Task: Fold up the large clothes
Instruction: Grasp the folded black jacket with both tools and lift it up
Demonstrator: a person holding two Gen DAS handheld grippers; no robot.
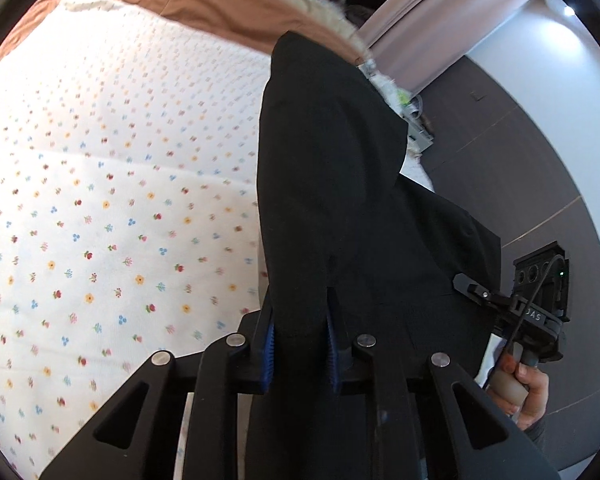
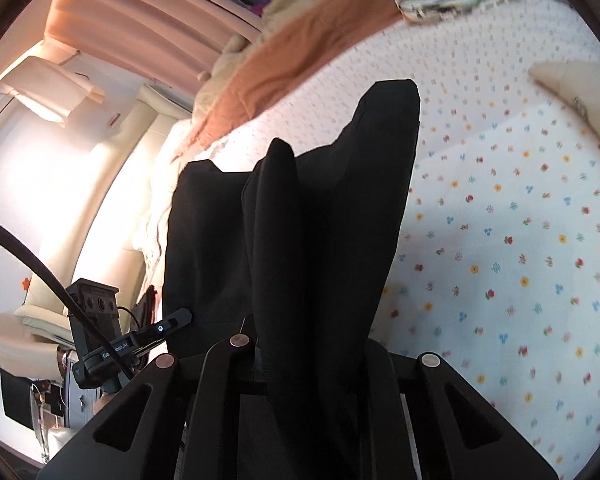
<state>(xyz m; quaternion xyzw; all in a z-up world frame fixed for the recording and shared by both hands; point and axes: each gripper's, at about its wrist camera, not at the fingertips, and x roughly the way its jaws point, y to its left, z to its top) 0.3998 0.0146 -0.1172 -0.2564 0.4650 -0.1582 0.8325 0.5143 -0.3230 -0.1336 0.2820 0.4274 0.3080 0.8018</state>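
With both grippers' fingers, left (image 1: 300, 344) and right (image 2: 300, 360), pinching the black garment (image 1: 340, 200) above the flowered bed (image 1: 100, 200), we risk a crooked fold if either bunched edge slips.

Readable marks — two partial logos on gripper bodies

At lower left of the right wrist view, the left gripper (image 2: 179, 319) bears white lettering "Ge…AI", middle blurred; at lower right of the left wrist view, the right gripper (image 1: 466, 283) shows "…AS".
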